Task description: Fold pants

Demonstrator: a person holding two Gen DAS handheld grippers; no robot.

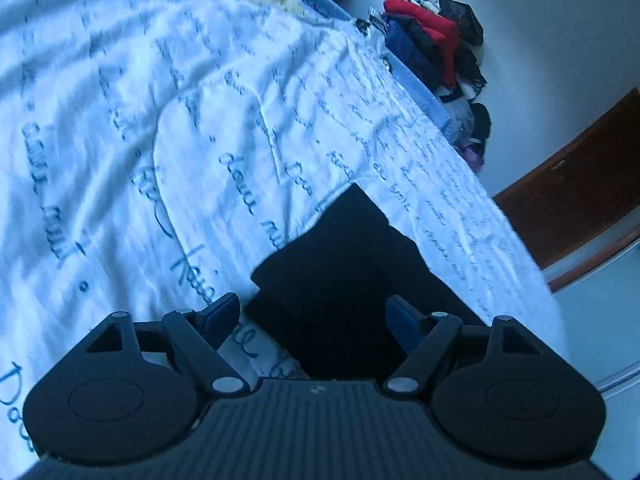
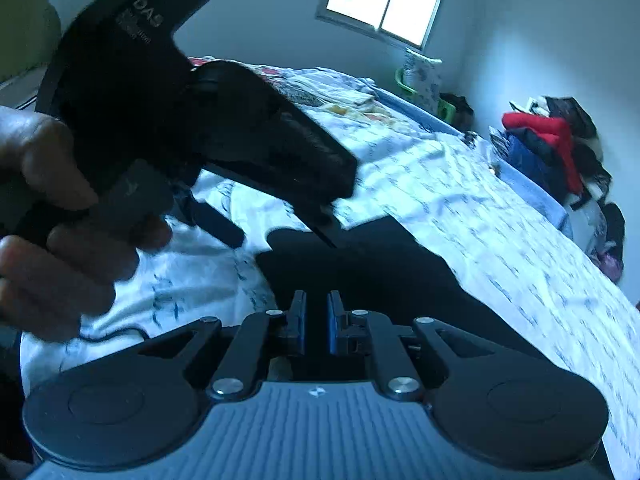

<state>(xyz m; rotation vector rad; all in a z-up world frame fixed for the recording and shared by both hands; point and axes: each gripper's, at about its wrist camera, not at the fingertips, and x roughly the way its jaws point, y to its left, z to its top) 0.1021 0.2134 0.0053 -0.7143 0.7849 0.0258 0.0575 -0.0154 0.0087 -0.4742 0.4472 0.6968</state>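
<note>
The black pants [image 1: 340,272] lie folded into a compact dark shape on a white bed sheet [image 1: 200,140] printed with blue script. My left gripper [image 1: 314,312] hovers over their near part, open, its blue-padded fingers [image 1: 222,312] wide apart and not touching the cloth. In the right wrist view the pants [image 2: 380,264] run straight up to my right gripper [image 2: 317,316]. Its pads stand a narrow gap apart, and dark cloth fills that gap. The left gripper [image 2: 272,232], held by a person's hand [image 2: 60,220], hangs above the pants' far left edge.
A pile of red, navy and black clothes [image 1: 436,40] sits past the bed's right edge, also seen as a clothes pile [image 2: 552,144]. Brown wooden furniture [image 1: 580,184] stands at the right. A bright window [image 2: 388,0] is on the far wall. Rumpled bedding [image 2: 332,92] lies at the bed's far end.
</note>
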